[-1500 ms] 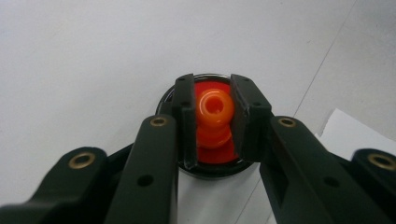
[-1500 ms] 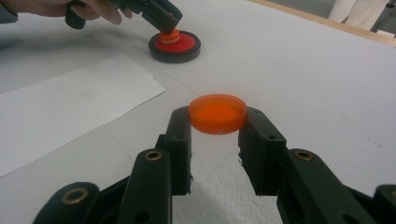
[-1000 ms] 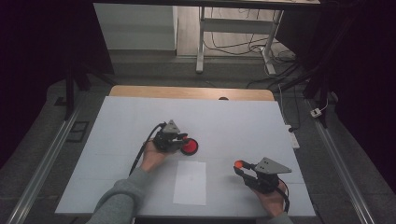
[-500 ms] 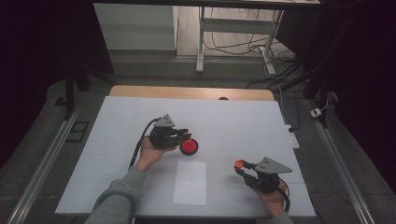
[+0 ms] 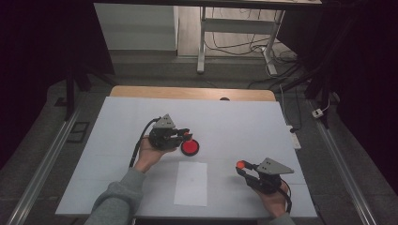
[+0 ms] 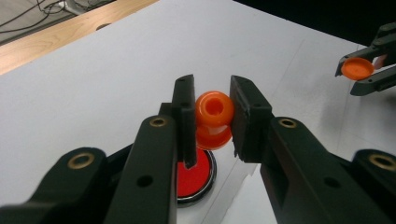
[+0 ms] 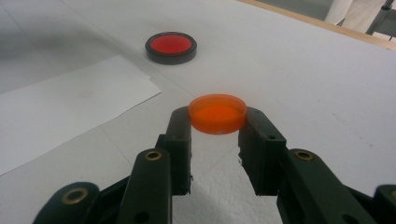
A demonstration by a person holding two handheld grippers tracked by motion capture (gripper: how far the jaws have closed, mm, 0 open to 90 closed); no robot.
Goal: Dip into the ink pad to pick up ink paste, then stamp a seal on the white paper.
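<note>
My left gripper [image 6: 212, 112] is shut on an orange knob-shaped stamp [image 6: 214, 108] and holds it just above a round red ink pad in a black case [image 6: 194, 175]. In the high view the left gripper [image 5: 187, 135] hovers at the pad's [image 5: 189, 147] upper left. My right gripper [image 7: 217, 116] is shut on a flat round orange cap [image 7: 217, 112], held level above the table near its front right. The high view shows the right gripper [image 5: 241, 166] with the cap [image 5: 241, 164] at its tips. A white paper sheet [image 5: 191, 183] lies in front of the pad.
The white tabletop [image 5: 244, 122] has a wooden strip [image 5: 187, 93] along its far edge. Metal rails [image 5: 42, 173] run down both sides. The paper [image 7: 60, 107] lies left of the right gripper, with the pad [image 7: 170, 45] beyond it.
My left gripper has lifted the orange stamp up and slightly away from the red pad. The right gripper and its cap have stayed still.
</note>
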